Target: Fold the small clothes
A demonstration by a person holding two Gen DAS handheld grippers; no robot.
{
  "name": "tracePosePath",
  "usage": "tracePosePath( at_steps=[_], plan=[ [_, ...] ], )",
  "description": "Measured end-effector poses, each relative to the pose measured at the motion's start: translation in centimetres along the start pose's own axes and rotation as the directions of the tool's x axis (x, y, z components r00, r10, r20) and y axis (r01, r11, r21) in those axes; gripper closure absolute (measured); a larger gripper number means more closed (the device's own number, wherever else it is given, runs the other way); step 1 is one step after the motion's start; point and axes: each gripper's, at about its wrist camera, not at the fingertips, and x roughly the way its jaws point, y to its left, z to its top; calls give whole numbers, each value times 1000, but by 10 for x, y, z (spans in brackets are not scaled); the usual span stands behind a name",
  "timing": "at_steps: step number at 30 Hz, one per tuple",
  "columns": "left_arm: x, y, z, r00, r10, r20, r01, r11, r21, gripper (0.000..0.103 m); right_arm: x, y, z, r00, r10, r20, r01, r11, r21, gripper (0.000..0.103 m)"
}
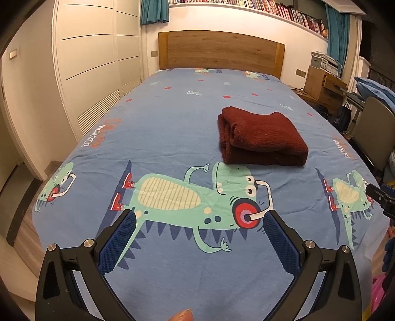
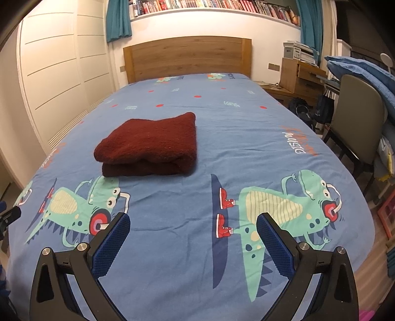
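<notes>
The dark red cloth [image 1: 263,137] lies folded into a thick, squarish bundle on the bed [image 1: 172,118], about mid-mattress, with its layered edges facing the foot of the bed. In the right wrist view the same cloth [image 2: 148,145] sits left of centre, just above the head of a printed green crocodile [image 2: 81,210]. Nothing touches it.

Both tools hang back over the foot of the bed, well short of the bundle. The left gripper [image 1: 200,217] has its jaws spread wide and empty, blue pads [image 1: 118,243] facing each other over a crocodile print [image 1: 187,197]. The right gripper [image 2: 192,221] is likewise spread wide with nothing between its pads [image 2: 274,244]. A fingertip [image 1: 181,316] shows at the bottom edge of the left view.

The sheet is blue with red dots and orange lettering. Beyond it stands a wooden headboard [image 1: 219,50], with a bookshelf [image 2: 209,5] above it and teal curtains [image 2: 118,19] to either side. White wardrobe doors [image 1: 91,61] run along the left wall. To the right are a wooden desk [image 2: 300,76] and a grey chair [image 2: 358,118] with blue bedding piled behind it.
</notes>
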Motion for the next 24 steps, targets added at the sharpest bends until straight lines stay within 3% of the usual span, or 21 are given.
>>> tracePosePath(
  at_steps=[24],
  plan=[
    [-19,4,-10,999,-35,40,35,999,3,1,-19,18,-4,1000,3,14,-2,999,-46,1]
  ],
)
